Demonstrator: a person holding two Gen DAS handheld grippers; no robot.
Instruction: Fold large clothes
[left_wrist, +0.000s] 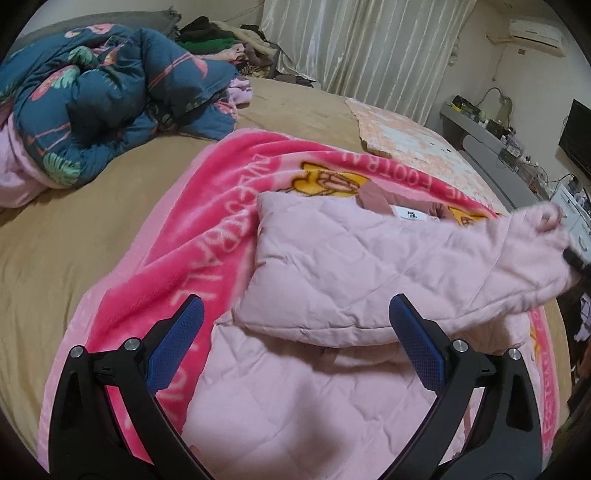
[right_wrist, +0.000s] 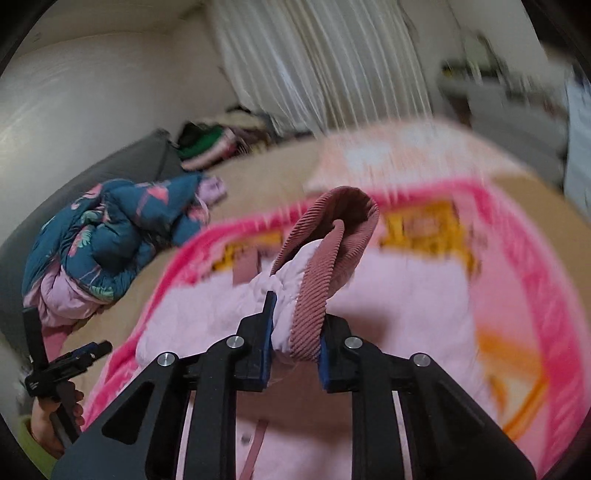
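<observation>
A pale pink quilted jacket (left_wrist: 332, 258) lies on a bright pink blanket (left_wrist: 207, 221) spread over the bed. One sleeve is folded across its body. My left gripper (left_wrist: 295, 314) is open and empty, hovering over the jacket's lower part. My right gripper (right_wrist: 295, 332) is shut on the jacket's other sleeve end (right_wrist: 284, 291), with its dusty-rose corduroy cuff (right_wrist: 321, 236), and holds it lifted above the jacket. In the left wrist view that lifted sleeve (left_wrist: 532, 243) shows at the right, with the right gripper (left_wrist: 574, 258) at its end.
A rumpled dark blue floral quilt (left_wrist: 96, 96) lies at the bed's far left. A heap of clothes (left_wrist: 229, 40) sits by the curtain (left_wrist: 362, 44). A pale peach cloth (left_wrist: 406, 133) lies beyond the blanket. A desk with clutter (left_wrist: 509, 136) stands at the right.
</observation>
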